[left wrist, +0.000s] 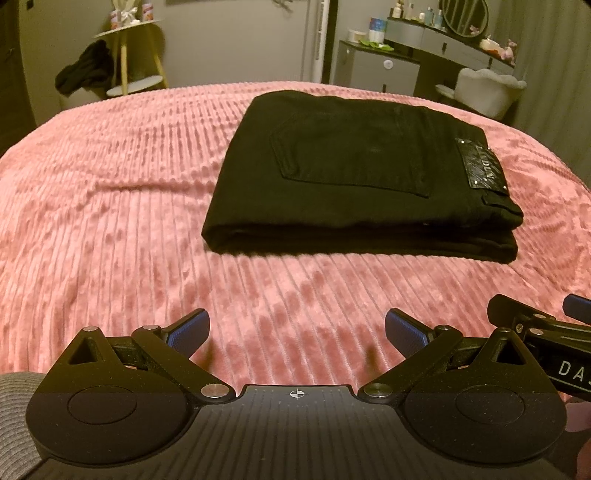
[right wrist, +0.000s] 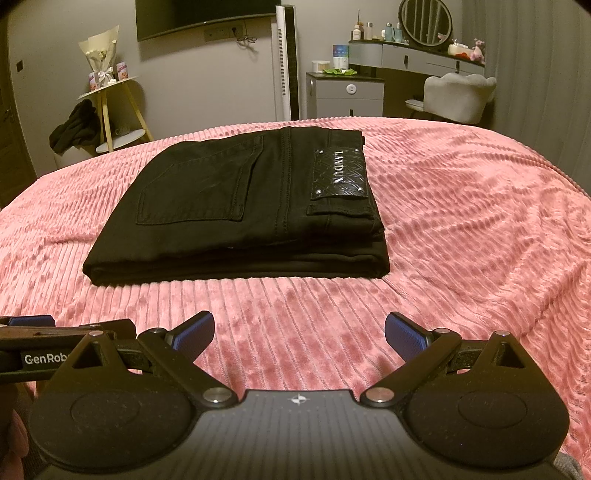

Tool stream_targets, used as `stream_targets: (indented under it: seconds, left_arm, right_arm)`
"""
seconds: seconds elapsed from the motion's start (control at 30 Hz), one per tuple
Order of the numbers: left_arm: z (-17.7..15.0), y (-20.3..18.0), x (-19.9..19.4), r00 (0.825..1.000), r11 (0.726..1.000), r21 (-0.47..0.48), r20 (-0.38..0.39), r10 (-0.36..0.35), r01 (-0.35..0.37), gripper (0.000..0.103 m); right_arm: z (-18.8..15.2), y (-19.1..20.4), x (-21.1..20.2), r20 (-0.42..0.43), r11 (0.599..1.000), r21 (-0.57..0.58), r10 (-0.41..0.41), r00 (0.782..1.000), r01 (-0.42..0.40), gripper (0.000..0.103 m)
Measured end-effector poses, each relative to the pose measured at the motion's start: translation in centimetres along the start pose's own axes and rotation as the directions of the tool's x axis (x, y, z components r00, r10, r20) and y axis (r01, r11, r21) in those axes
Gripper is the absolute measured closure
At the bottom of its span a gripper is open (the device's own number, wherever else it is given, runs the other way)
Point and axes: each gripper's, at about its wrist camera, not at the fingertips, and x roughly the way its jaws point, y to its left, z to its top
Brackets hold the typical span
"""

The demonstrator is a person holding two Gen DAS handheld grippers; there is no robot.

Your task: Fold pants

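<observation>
Your black pants (left wrist: 354,173) lie folded into a thick rectangular stack on the pink ribbed bedspread (left wrist: 110,184), a back pocket facing up and the embossed leather brand patch (right wrist: 340,173) at the waistband end on the right. In the right wrist view the stack sits ahead and a little left of centre; in the left wrist view it sits ahead and to the right.

Your left gripper (left wrist: 297,332) hovers over bare bedspread, well short of the pants, its blue-padded fingers (left wrist: 188,330) spread wide and gripping nothing. Your right gripper (right wrist: 299,334) is the same: fingers wide apart, nothing between them, only bedspread below. The two tools sit just beside each other, each one's edge showing in the other's view.

Beyond the bed you have a yellow-legged side table (right wrist: 110,96) with a dark garment (right wrist: 75,125) draped on it, a grey cabinet (right wrist: 345,96), a white chair (right wrist: 458,96) and a vanity with a round mirror (right wrist: 426,22)
</observation>
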Motion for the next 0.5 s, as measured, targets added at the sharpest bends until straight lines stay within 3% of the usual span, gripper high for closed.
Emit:
stream_targets:
  seconds: [0.5]
  left_arm:
    - [-0.06,-0.22,0.1,1.0,1.0,0.02,0.005,0.005,-0.005,0.0]
  right_arm:
    - [-0.06,0.14,0.04,-0.005,1.0,0.0,-0.004,1.0,0.004,0.004]
